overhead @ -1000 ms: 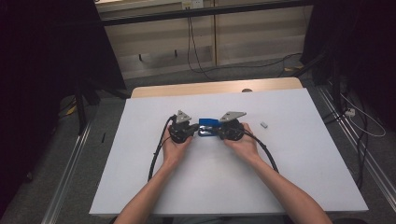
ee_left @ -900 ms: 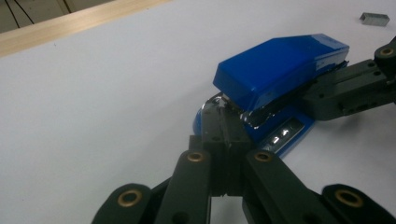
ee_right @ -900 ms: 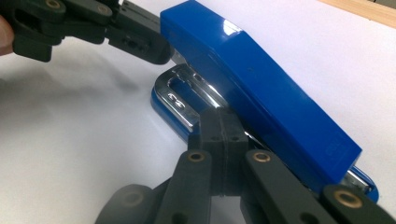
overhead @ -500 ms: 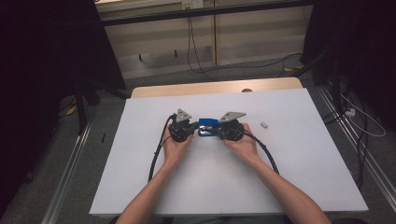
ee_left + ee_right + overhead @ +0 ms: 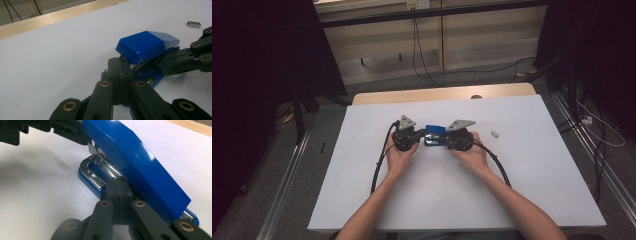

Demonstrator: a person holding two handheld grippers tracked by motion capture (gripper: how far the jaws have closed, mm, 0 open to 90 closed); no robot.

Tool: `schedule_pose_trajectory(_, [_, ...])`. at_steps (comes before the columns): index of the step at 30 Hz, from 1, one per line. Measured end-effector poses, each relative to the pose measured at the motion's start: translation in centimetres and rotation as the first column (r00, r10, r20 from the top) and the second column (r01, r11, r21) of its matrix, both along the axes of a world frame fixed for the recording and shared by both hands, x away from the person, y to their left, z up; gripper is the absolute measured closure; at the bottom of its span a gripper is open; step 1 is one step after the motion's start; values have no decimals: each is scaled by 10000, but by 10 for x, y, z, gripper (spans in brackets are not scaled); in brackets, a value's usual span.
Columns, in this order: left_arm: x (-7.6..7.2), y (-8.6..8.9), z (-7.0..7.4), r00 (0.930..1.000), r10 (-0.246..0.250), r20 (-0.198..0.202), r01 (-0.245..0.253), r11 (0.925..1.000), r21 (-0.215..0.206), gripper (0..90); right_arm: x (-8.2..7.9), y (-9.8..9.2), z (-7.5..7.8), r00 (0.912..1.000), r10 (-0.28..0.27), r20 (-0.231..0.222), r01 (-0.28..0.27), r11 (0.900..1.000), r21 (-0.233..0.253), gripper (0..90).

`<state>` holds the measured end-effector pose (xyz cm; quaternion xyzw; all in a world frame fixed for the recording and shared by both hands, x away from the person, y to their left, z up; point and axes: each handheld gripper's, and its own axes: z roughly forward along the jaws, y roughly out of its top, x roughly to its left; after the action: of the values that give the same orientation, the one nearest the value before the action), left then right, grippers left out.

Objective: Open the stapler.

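Blue stapler (image 5: 146, 47) half hidden between left gripper (image 5: 119, 67) and right gripper (image 5: 119, 187)

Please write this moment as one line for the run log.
left gripper: shut at stapler | right gripper: shut at stapler | stapler: blue top lifted, base on table | small grey piece: apart, untouched

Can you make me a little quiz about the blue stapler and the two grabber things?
1. True or false: the stapler lies between the left gripper and the right gripper.
2. What colour is the stapler's top? A red, B blue, C green.
3. The small grey piece lies to which side of the stapler in the high view?

Key: 1 true. 2 B. 3 right.
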<state>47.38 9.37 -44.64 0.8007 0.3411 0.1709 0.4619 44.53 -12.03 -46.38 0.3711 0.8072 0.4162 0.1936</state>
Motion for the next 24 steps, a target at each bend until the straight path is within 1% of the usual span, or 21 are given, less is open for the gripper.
schedule_pose_trajectory(2, [1, 0, 0, 10000, 78, -27, -79, 9999, -126, 900, -1, 1, 0, 10000, -34, 88, 35, 9999, -121, 900])
schedule_pose_trajectory(5, [1, -1, 1, 10000, 92, -23, -92, 9996, -261, 900, -1, 1, 0, 10000, -50, 62, 51, 10000, -80, 900])
schedule_pose_trajectory(9, [1, 0, 3, 10000, -48, -6, 48, 9996, -292, 900, -1, 1, 0, 9999, -54, 97, 55, 9999, -115, 900])
schedule_pose_trajectory(10, [1, 0, 3, 10000, -28, -15, 28, 9993, -363, 900, -1, 2, 0, 9999, -51, 118, 53, 9999, -139, 900])
schedule_pose_trajectory(13, [1, -1, 4, 10000, -2, 33, 3, 9995, -311, 900, -2, 1, 0, 9999, -48, 117, 50, 9999, -133, 900])
schedule_pose_trajectory(17, [2, -1, 4, 10000, 4, 22, -3, 9992, -389, 900, -2, 2, 1, 9998, -46, 208, 51, 9997, -235, 900])
schedule_pose_trajectory(18, [2, 0, 4, 10000, -18, 30, 19, 9994, -335, 900, -3, 3, 1, 9996, -5, 266, 10, 9998, -196, 900])
schedule_pose_trajectory(19, [3, 0, 4, 10000, -30, 6, 30, 9994, -342, 900, -3, 3, 2, 9996, 11, 294, -10, 10000, -38, 900])
schedule_pose_trajectory(20, [3, 0, 4, 10000, -37, -7, 36, 9993, -373, 900, -4, 6, 6, 9987, 41, 513, -47, 9999, 113, 900])
schedule_pose_trajectory(21, [3, 0, 4, 10000, -35, 1, 35, 9993, -363, 900, -4, 6, 6, 9987, 41, 513, -47, 9999, 113, 900])
schedule_pose_trajectory(22, [3, 0, 4, 10000, -23, -3, 23, 9994, -345, 900, -4, 8, 9, 9978, 74, 655, -86, 9998, 193, 900])
schedule_pose_trajectory(24, [2, -1, 4, 10000, 25, 3, -24, 9991, -429, 900, -4, 12, 13, 9975, 117, 700, -136, 9995, 279, 900])
